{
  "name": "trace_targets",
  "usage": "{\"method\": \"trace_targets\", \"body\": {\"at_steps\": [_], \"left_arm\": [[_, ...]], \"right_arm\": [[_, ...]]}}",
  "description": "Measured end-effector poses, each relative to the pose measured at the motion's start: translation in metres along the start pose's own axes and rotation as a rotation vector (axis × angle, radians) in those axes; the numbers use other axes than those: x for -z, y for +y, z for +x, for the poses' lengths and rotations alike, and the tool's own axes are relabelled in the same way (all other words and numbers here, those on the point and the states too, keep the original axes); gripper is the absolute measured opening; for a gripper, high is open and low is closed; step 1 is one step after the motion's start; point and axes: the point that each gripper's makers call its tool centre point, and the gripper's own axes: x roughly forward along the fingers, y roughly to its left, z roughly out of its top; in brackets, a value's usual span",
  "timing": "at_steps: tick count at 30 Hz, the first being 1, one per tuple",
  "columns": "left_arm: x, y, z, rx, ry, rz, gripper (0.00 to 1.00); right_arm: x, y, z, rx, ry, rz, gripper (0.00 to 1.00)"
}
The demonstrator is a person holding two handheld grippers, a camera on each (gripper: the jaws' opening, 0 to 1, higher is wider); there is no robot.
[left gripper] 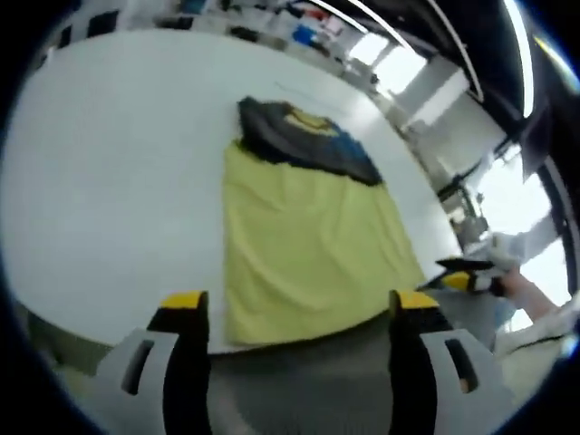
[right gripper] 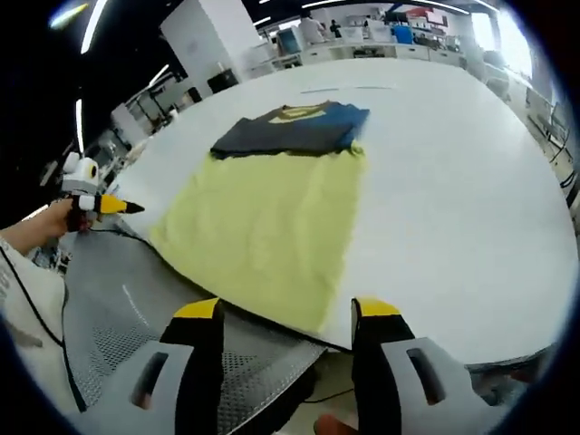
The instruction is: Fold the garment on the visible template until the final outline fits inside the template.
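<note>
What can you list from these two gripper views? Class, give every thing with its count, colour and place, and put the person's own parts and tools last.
Table: one, white, round-edged, under everything.
Yellow cloth: one, pale yellow, flat on the table, its near edge at the table's rim.
Folded garment: one, dark navy with a yellow and blue print, at the far end of the yellow cloth.
Grey mesh fabric: one, grey, hanging below the table's near edge.
Benches and shelving: several, white, far background; details too small to tell.
Left gripper: one, black jaws with yellow tips, apart, holding nothing.
Right gripper: one, same colours, apart, holding nothing.
Hand: one, at the table's side, holding the left gripper.
</note>
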Motion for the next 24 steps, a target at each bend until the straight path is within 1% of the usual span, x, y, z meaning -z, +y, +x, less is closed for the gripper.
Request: {"method": "trace_targets", "body": {"at_steps": [2, 3, 4, 5, 7, 10, 12, 14, 15, 17, 18, 19, 21, 24], "left_arm": [[0.001, 0.005, 0.003, 0.000, 0.009, -0.029, 0.76], [0.001, 0.007, 0.003, -0.002, 0.010, -0.030, 0.77], [0.002, 0.009, 0.004, -0.005, 0.019, -0.037, 0.79], [0.003, 0.010, 0.004, -0.004, 0.026, -0.046, 0.79], [0.007, 0.009, 0.005, 0.007, 0.043, -0.077, 0.73], [0.008, 0.010, 0.008, 0.010, 0.056, -0.106, 0.67], [0.007, 0.007, 0.010, 0.027, 0.059, -0.143, 0.65], [0.009, 0.006, 0.011, 0.043, 0.076, -0.181, 0.65], [0.011, 0.008, 0.012, 0.054, 0.090, -0.220, 0.65], [0.013, 0.009, 0.014, 0.069, 0.102, -0.291, 0.63], [0.013, 0.009, 0.014, 0.074, 0.103, -0.304, 0.63], [0.013, 0.011, 0.015, 0.091, 0.109, -0.359, 0.61], [0.014, 0.012, 0.016, 0.109, 0.121, -0.393, 0.57], [0.017, 0.018, 0.019, 0.095, 0.130, -0.402, 0.51]], "right_arm": [[0.005, -0.003, 0.004, -0.015, 0.012, 0.057, 0.51], [0.007, -0.005, 0.005, -0.011, 0.023, 0.072, 0.50], [0.008, -0.009, 0.006, -0.001, 0.027, 0.071, 0.48], [0.009, -0.012, 0.006, 0.005, 0.030, 0.073, 0.47], [0.013, -0.016, 0.008, 0.003, 0.045, 0.099, 0.45], [0.018, -0.018, 0.013, -0.008, 0.066, 0.139, 0.44], [0.020, -0.020, 0.016, -0.011, 0.071, 0.161, 0.42], [0.019, -0.021, 0.018, -0.017, 0.068, 0.186, 0.35], [0.019, -0.019, 0.019, -0.026, 0.071, 0.230, 0.32], [0.016, -0.019, 0.019, -0.039, 0.063, 0.254, 0.30], [0.016, -0.019, 0.020, -0.042, 0.060, 0.257, 0.29], [0.014, -0.018, 0.020, -0.055, 0.057, 0.284, 0.29], [0.015, -0.017, 0.022, -0.067, 0.063, 0.294, 0.26], [0.016, -0.018, 0.023, -0.072, 0.078, 0.277, 0.22]]}}
